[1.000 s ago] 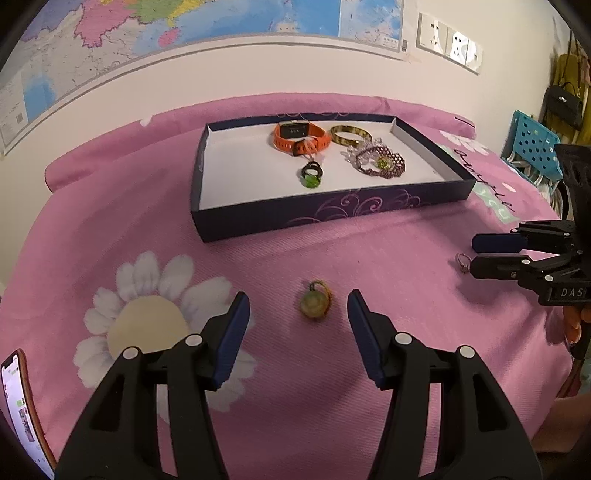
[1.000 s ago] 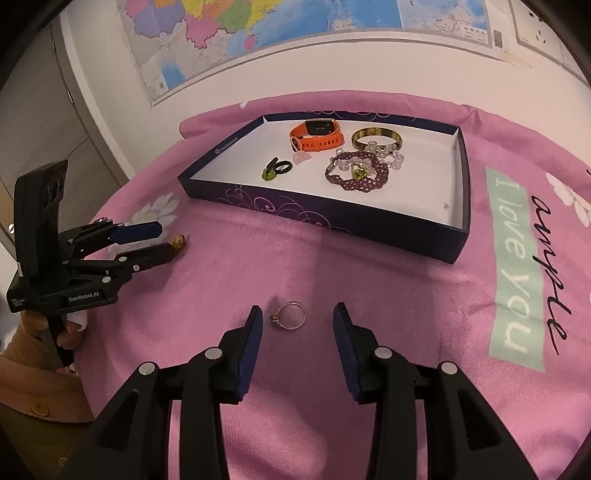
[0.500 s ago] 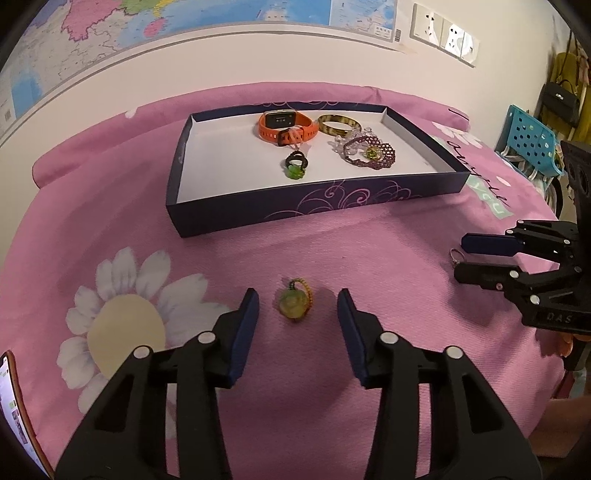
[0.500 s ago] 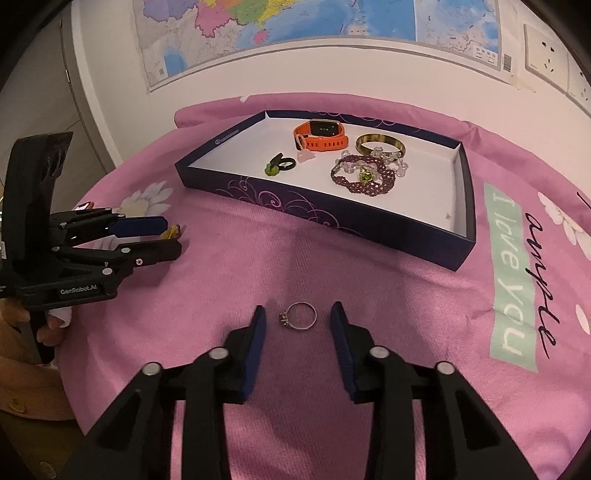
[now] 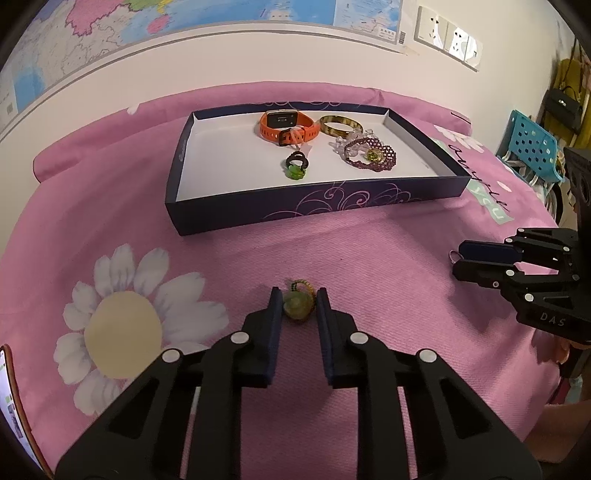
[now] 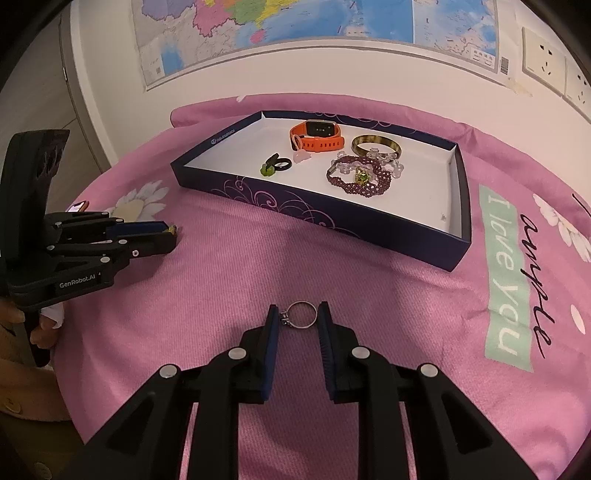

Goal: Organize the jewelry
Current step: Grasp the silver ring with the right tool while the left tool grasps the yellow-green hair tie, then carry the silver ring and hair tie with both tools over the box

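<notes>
1. The left gripper [image 5: 298,297] pointed down at the pink floral cloth [image 5: 369,266]. Its jaws were closing, and the green beaded ring [image 5: 297,305] lay between the two blue pads, which stood against its sides or very nearly so; firm pressure could not be confirmed.
2. The right gripper [image 6: 297,316] was likewise angled down at the cloth. Its jaws were closing around the silver ring [image 6: 302,315], which lay flat on the fabric. The ring's small setting met the left-side pad, while the band came up to the other pad; whether a gap remained could not be told.
3. In the left wrist view, the right gripper [image 5: 458,259] appeared at the right edge, with the silver ring [image 5: 454,254] showing at its fingertips.
4. In the right wrist view, the left gripper [image 6: 170,235] appeared at the left edge, with a hand [image 6: 40,325] below it on the handle.
5. The dark blue tray [image 5: 314,206] stood on the cloth beyond both grippers, well apart from the two rings. It held an orange watch [image 5: 289,124], a gold bangle [image 5: 337,124], a purple beaded bracelet [image 5: 370,155] beside clear beads, and a black ring with a green stone [image 5: 296,165].
6. A wall map [image 6: 295,22] and white sockets [image 5: 448,37] hung above the table. A phone [image 5: 9,402] lay at the left edge of the cloth.
</notes>
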